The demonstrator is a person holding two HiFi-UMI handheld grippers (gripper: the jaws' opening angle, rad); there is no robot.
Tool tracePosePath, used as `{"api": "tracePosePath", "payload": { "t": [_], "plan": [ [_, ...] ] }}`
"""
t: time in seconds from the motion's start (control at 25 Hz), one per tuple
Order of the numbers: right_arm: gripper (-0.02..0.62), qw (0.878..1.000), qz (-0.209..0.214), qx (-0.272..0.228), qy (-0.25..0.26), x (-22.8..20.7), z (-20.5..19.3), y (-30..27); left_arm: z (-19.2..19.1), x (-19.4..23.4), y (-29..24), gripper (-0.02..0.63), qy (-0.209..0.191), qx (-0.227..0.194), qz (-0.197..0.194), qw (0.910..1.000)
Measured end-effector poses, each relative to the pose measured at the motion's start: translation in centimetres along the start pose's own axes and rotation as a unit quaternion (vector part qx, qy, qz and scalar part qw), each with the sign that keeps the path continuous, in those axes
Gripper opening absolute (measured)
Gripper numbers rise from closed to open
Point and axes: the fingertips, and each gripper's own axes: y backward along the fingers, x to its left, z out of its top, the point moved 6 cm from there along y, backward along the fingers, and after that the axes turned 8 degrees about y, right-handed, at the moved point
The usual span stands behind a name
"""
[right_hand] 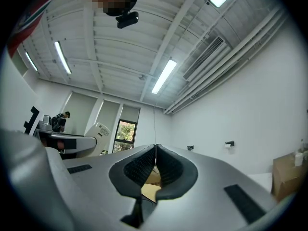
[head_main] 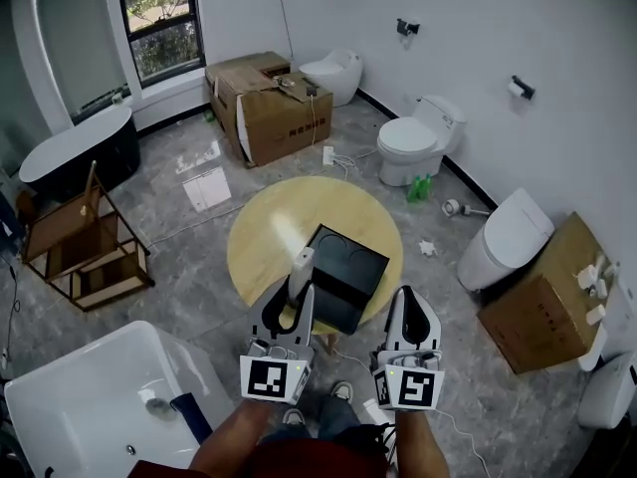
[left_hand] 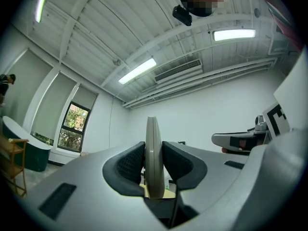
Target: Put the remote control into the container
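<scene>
A pale grey remote control [head_main: 300, 267] stands upright in my left gripper [head_main: 292, 305], which is shut on its lower end just left of the black open container [head_main: 348, 267]. The container sits on the round yellow table [head_main: 264, 217]. In the left gripper view the remote control [left_hand: 153, 158] shows edge-on, pinched between the two black pads [left_hand: 129, 163]. My right gripper [head_main: 411, 305] hovers at the table's near edge, right of the container. Its jaws [right_hand: 155, 170] are shut with nothing between them.
A white bathtub [head_main: 90, 386] lies at the lower left and a wooden rack [head_main: 85, 247] at the left. Cardboard boxes [head_main: 274, 103] [head_main: 542, 302] stand behind and to the right of the table. Toilets [head_main: 413, 142] [head_main: 508, 237] line the right wall.
</scene>
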Motion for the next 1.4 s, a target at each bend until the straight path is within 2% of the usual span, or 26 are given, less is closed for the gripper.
{"api": "tracePosePath", "payload": {
  "t": [0.4, 0.52, 0.6, 1.08, 1.2, 1.4],
  "plan": [
    [0.023, 0.999, 0.043, -0.021, -0.018, -7.0, -2.8, -6.4, -1.9, -2.7, -8.0, 0.118, -0.020, -0.006, 0.027, 0.9994],
    [0.023, 0.998, 0.047, -0.021, -0.028, -8.1, -3.7, -7.8, -1.7, -2.9, -9.6, 0.118, -0.004, -0.028, 0.039, 0.9989],
    [0.023, 0.998, 0.048, -0.020, -0.032, -8.4, -4.1, -8.5, -1.5, -3.0, -10.3, 0.118, 0.004, -0.038, 0.042, 0.9984],
    [0.023, 0.999, 0.044, -0.008, -0.027, -6.7, -4.6, -12.2, -2.1, 0.2, -12.5, 0.118, 0.008, -0.020, 0.028, 0.9994],
    [0.023, 0.999, 0.045, -0.003, -0.024, -6.3, -4.9, -12.6, -2.9, 0.8, -12.7, 0.118, 0.005, -0.004, 0.024, 0.9997],
    [0.023, 0.999, 0.045, 0.003, -0.023, -5.9, -5.6, -13.2, -5.3, 1.8, -12.6, 0.118, -0.016, 0.065, 0.014, 0.9977]
  ]
}}
